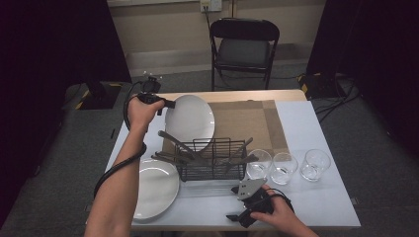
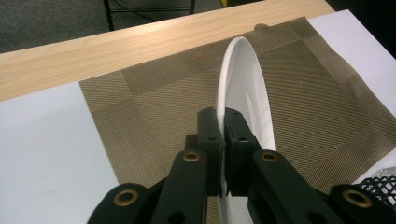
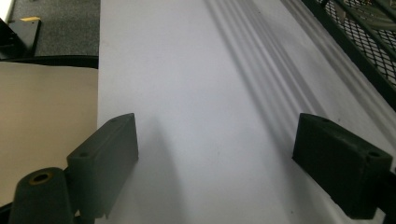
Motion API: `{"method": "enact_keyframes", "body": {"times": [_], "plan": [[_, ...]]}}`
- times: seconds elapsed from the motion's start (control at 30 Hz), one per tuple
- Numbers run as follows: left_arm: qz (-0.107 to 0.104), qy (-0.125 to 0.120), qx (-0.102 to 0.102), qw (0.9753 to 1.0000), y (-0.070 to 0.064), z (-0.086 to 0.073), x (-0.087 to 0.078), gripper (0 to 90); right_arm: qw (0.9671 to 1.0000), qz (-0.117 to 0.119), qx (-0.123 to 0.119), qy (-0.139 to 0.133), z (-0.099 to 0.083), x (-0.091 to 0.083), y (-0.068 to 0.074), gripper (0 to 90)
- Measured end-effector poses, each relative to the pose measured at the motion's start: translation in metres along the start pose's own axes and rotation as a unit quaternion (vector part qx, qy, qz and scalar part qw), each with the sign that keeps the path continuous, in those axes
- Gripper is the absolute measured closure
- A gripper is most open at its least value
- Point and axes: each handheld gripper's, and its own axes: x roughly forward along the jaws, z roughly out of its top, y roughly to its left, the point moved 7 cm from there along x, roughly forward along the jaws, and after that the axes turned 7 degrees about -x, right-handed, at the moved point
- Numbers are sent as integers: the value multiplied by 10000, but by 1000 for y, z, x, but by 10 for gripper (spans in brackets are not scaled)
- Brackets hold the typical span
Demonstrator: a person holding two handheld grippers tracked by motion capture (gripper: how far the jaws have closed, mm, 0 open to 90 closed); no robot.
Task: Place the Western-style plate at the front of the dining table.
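My left gripper [image 1: 167, 104] is shut on the rim of a white plate [image 1: 190, 120], held tilted above the brown placemat [image 1: 252, 123]. In the left gripper view the jaws clamp the plate [image 2: 243, 93] edge-on over the placemat [image 2: 154, 107]. A second white plate [image 1: 154, 188] lies flat at the front left. My right gripper [image 1: 236, 211] rests near the table's front edge, open, with nothing between its fingers [image 3: 105, 154].
A black wire basket [image 1: 212, 160] with several utensils stands mid-table; its mesh [image 3: 369, 28] is at the right gripper view's top right. Three empty glasses [image 1: 286, 167] stand in a row to its right. A black folding chair [image 1: 243, 47] stands behind the table.
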Motion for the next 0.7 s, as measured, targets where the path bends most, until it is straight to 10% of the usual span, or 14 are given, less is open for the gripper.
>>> {"method": "enact_keyframes", "body": {"times": [0.7], "plan": [[-174,107,-91,9997,-5,-5,27,873,10000,0,-12,7,0,0,0,132]]}}
